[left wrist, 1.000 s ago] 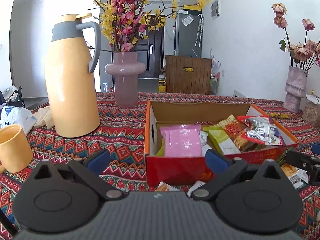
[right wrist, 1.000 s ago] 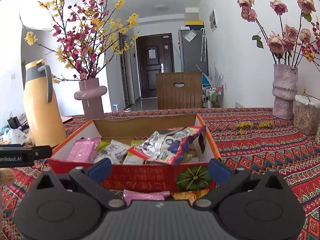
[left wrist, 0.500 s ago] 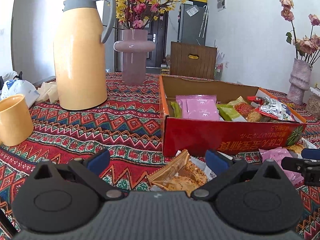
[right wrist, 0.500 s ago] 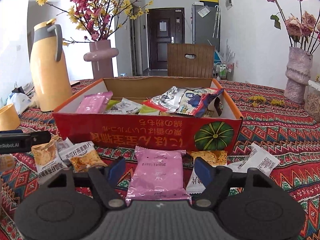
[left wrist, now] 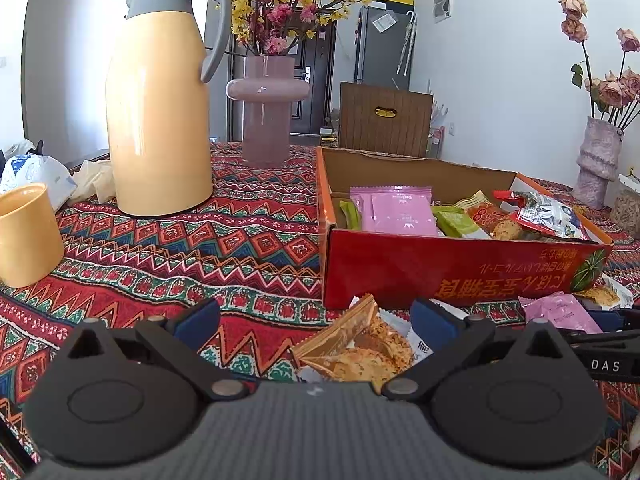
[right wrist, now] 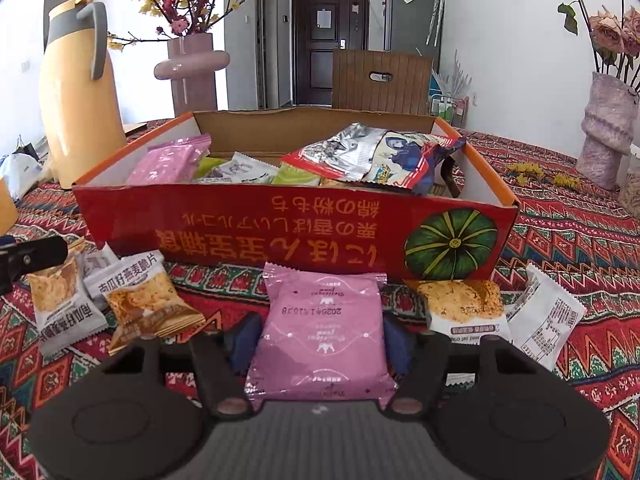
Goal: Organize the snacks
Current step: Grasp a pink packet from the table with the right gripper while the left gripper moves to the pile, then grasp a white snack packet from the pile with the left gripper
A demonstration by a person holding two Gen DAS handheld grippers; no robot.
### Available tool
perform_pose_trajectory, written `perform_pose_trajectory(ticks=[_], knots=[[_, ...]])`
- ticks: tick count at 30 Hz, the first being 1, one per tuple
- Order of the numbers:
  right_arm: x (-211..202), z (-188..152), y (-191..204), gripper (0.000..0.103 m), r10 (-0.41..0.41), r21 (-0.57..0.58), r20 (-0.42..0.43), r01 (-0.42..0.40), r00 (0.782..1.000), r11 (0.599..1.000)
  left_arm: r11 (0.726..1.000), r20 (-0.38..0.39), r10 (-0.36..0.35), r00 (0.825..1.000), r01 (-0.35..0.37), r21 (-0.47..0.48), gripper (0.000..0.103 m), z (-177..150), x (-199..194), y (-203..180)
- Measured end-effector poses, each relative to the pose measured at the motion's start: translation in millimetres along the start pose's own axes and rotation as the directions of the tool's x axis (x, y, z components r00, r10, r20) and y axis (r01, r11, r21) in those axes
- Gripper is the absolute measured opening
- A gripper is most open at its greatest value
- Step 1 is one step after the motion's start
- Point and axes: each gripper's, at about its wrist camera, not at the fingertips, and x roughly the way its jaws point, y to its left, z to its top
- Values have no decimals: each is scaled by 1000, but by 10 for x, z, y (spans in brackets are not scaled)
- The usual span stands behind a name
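A red cardboard box (right wrist: 296, 220) (left wrist: 460, 264) holds several snack packets. Loose packets lie on the cloth in front of it. My right gripper (right wrist: 320, 340) has its jaws closed in against both sides of a pink snack packet (right wrist: 322, 332) lying flat on the table. It shows at the right in the left wrist view (left wrist: 560, 312). My left gripper (left wrist: 316, 320) is open; a crisp packet with a brown end (left wrist: 356, 348) lies between its fingers, nearer the right one, untouched. Two oat crisp packets (right wrist: 148, 300) lie left of the pink one, two more (right wrist: 464, 308) to its right.
A yellow thermos jug (left wrist: 160, 112) and a yellow cup (left wrist: 26, 236) stand at the left. A pink vase with flowers (left wrist: 266, 120) is behind. A grey vase with dried roses (right wrist: 608, 128) stands at the far right. A patterned red cloth (left wrist: 200, 248) covers the table.
Both grippers have dropped low to the table in front of the box. The right jaws have narrowed from wide open onto the pink packet. The left jaws stayed open.
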Motion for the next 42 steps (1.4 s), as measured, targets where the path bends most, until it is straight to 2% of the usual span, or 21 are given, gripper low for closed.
perform_pose_trajectory(ticks=[4,14,20,33,42], knots=[[-74,-22,25,61,-28,-8,47,29,998,1000,1000,0,6,1000,-6,2,103,-3,0,-7],[-281,-47,-124,61,-40,67,177,29,983,997,999,-20,49,999,-48,19,103,5,20,-39],[-320,-61,-154,61,-30,83,201,13,979,996,998,-41,61,997,-61,13,103,50,-46,-64],[-355,-87,-171,61,-22,95,225,1,974,996,998,-171,65,983,-68,-14,103,59,-14,-318],[-374,-94,-174,61,-17,97,235,-6,972,995,985,-250,140,958,-161,-63,103,33,198,-395]])
